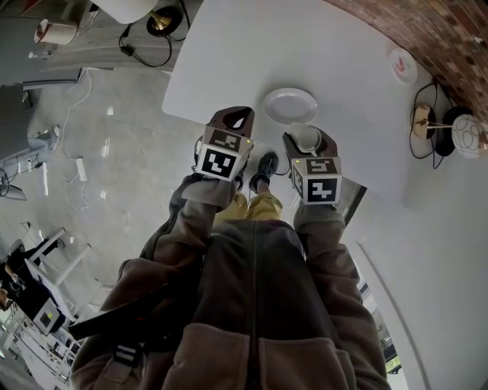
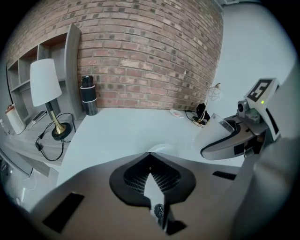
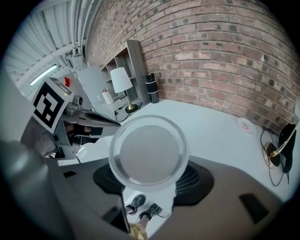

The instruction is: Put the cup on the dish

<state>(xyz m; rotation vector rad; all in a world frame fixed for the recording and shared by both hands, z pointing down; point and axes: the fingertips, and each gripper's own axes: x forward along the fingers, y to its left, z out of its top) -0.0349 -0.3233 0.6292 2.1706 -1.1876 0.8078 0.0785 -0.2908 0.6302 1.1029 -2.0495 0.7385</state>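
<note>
Right gripper (image 1: 308,135), jaws clamped on clear cup (image 3: 149,152), at near rim of white dish (image 1: 290,104) on tabletop (image 1: 343,68); left gripper (image 1: 232,116) alongside, jaws together, empty

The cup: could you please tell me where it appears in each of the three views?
Head view: cup at centre, just below the dish.
Left gripper view: right of centre.
Right gripper view: dead centre, between its jaws.
Shared landmark: the white-shaded table lamp.
</note>
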